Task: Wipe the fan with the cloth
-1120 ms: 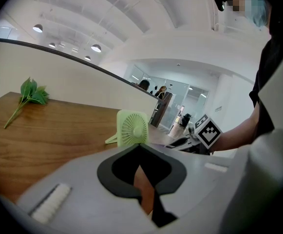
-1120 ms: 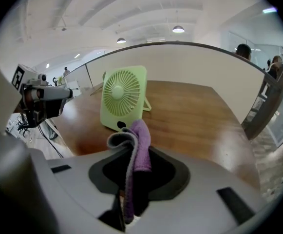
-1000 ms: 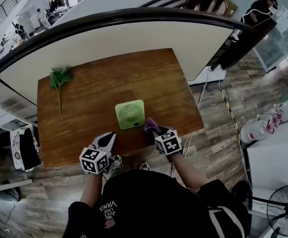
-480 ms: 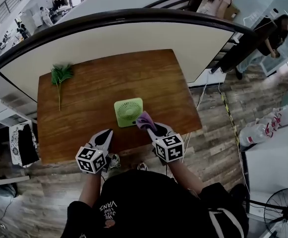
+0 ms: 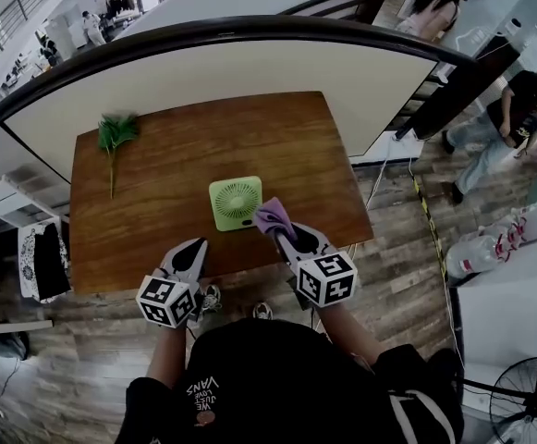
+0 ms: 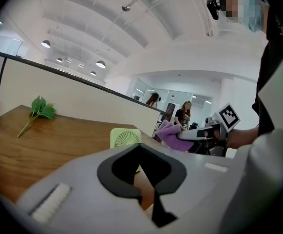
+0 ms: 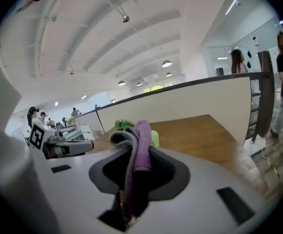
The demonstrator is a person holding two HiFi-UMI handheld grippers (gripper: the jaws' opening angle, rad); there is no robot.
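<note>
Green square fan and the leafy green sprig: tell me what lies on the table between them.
Nothing: in the head view, only bare brown wooden tabletop runs between the green square fan and the leafy green sprig.

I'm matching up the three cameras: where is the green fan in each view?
Head view: fan at centre, on the table's near half.
Left gripper view: fan just left of centre, above the jaws.
Right gripper view: fan only a green sliver at centre, mostly behind the cloth.
Shared landmark: the sprig at the table's far corner.
</note>
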